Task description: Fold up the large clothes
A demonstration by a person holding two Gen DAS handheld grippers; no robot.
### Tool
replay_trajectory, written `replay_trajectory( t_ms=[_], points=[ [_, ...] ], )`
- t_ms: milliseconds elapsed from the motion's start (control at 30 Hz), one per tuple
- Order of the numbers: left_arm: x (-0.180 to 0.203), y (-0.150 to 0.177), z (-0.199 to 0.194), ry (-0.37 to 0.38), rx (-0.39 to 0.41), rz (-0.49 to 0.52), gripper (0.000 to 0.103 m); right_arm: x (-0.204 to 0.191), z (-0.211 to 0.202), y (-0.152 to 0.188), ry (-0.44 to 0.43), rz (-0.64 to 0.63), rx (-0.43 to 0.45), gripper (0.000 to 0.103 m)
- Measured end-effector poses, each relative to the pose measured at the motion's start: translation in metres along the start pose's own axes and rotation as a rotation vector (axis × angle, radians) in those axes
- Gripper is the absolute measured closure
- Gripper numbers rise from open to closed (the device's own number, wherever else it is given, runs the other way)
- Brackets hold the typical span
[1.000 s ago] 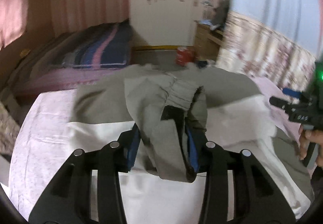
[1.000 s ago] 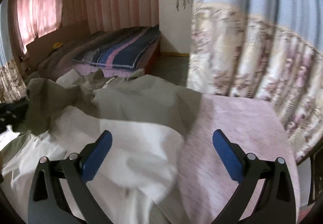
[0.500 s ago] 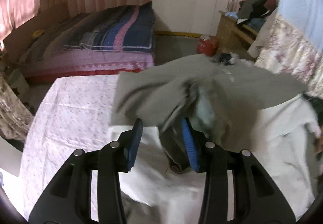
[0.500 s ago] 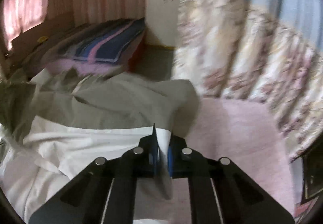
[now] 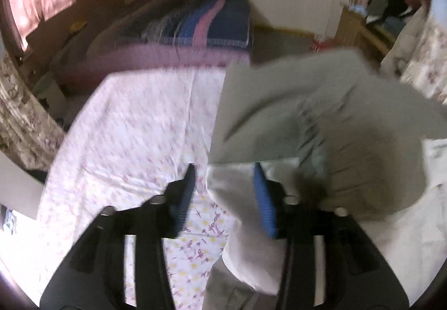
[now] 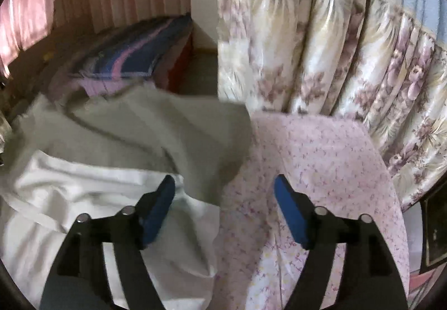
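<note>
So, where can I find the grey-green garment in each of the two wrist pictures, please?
Left wrist view: the grey-green garment fills the right half, above and right of the left gripper, with its white lining between the opening jaws.
Right wrist view: the garment lies centre-left, above the opening right gripper.
Shared landmark: the striped blue blanket on the far bed.

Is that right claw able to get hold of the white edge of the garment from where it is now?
Probably yes. The right claw is opening, nothing pinched, and the white lining lies just beneath its left finger, with nothing covering it. Only the flowered sheet lies under the other.
</note>
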State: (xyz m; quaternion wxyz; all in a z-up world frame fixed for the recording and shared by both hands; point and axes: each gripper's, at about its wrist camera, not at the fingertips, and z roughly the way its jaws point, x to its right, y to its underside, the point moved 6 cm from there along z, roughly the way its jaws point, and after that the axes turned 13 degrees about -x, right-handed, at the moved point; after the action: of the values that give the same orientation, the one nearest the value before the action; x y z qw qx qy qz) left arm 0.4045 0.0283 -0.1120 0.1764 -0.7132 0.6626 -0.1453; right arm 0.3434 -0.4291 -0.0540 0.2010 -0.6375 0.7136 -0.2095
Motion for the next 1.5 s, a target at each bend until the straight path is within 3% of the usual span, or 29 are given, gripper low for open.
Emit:
replay_trajectory(
  t_ms=[67,200,300,400,500,633,767,900,1100,1267,1367,1500],
  points=[
    [0.007,-0.009,-0.035,0.013,0.097,0.002,0.020,-0.010,-0.026,-0.011,-0.019,-0.007,0.067,0.016],
    [0.047,-0.023,-0.077,0.115,0.210,0.041,0.004,-0.046,-0.049,-0.031,-0.120,-0.030,0.117,0.010],
    [0.082,-0.031,-0.068,0.159,0.203,0.079,0.003,-0.082,-0.038,-0.032,-0.152,-0.079,0.098,0.007],
    [0.102,-0.031,-0.024,0.126,0.127,0.096,0.003,-0.108,-0.004,-0.022,-0.137,-0.128,0.034,0.007],
    [0.095,-0.021,0.013,0.057,0.081,0.089,0.006,-0.109,0.029,-0.006,-0.098,-0.142,-0.026,0.007],
    [0.078,-0.010,0.046,0.046,0.030,0.056,0.005,-0.097,0.049,0.007,0.015,-0.169,-0.045,0.007],
    [0.070,-0.011,0.049,0.046,0.023,0.032,0.006,-0.091,0.048,0.011,0.032,-0.168,-0.045,0.006],
    [0.069,-0.005,0.024,0.055,0.052,0.054,0.007,-0.080,0.023,0.018,0.029,-0.124,-0.039,0.006],
    [0.047,0.036,-0.069,0.069,0.178,0.129,0.004,-0.065,-0.052,0.036,-0.001,-0.115,0.034,0.006],
    [0.002,0.111,-0.145,0.029,0.250,0.154,0.003,-0.033,-0.108,0.092,-0.039,-0.125,0.055,0.006],
    [-0.025,0.169,-0.168,0.014,0.245,0.163,0.003,-0.008,-0.134,0.140,-0.115,-0.107,0.059,0.005],
    [-0.046,0.232,-0.162,-0.007,0.194,0.153,0.003,0.015,-0.150,0.204,-0.151,-0.075,0.034,0.005]
  ],
)
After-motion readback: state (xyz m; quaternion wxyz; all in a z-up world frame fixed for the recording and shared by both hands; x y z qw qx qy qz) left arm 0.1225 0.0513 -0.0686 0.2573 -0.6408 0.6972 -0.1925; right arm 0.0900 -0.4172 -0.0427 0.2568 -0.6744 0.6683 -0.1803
